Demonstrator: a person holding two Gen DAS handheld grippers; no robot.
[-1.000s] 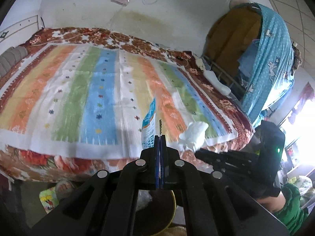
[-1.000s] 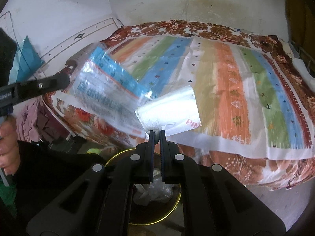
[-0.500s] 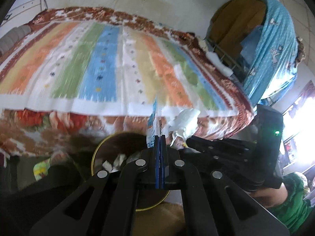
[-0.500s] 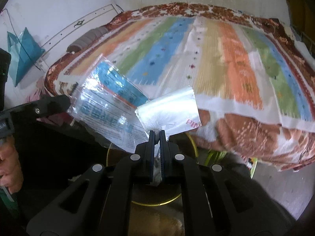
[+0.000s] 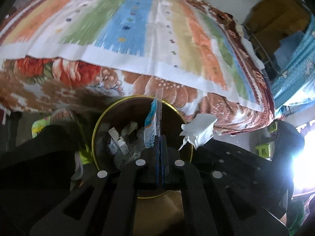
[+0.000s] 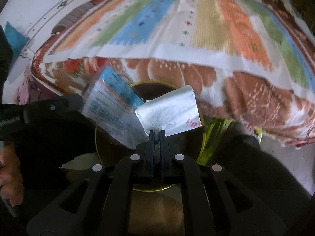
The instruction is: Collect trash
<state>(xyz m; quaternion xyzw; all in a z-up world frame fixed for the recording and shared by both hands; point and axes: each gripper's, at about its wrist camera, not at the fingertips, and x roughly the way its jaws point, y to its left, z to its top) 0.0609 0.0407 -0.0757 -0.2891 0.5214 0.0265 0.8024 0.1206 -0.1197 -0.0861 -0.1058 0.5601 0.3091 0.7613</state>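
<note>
My left gripper [image 5: 159, 136] is shut on a blue and white plastic wrapper [image 5: 152, 121], seen edge-on and standing above the round gold-rimmed bin [image 5: 94, 135]. The bin holds several crumpled papers and small cartons [image 5: 120, 137]. My right gripper [image 6: 157, 132] is shut on a white tissue packet [image 6: 169, 110] with pink print, held over the same bin [image 6: 149, 87]. In the right wrist view the wrapper [image 6: 110, 112] shows flat, to the left of the tissue packet, with the left gripper's arm [image 6: 51, 106] beside it. The tissue packet [image 5: 198, 130] also shows at right in the left wrist view.
A bed with a striped cloth [image 5: 137, 25] over a floral blanket [image 5: 59, 72] stands right behind the bin. A blue curtain [image 5: 295, 64] hangs at the far right. A person's hand [image 6: 9, 169] holds the left tool. A green item [image 6: 214, 135] lies beside the bin.
Both grippers have sunk from over the bed's edge down to just above the bin, tilting downward. The bin's inside with its trash has come into view. Both grips are unchanged.
</note>
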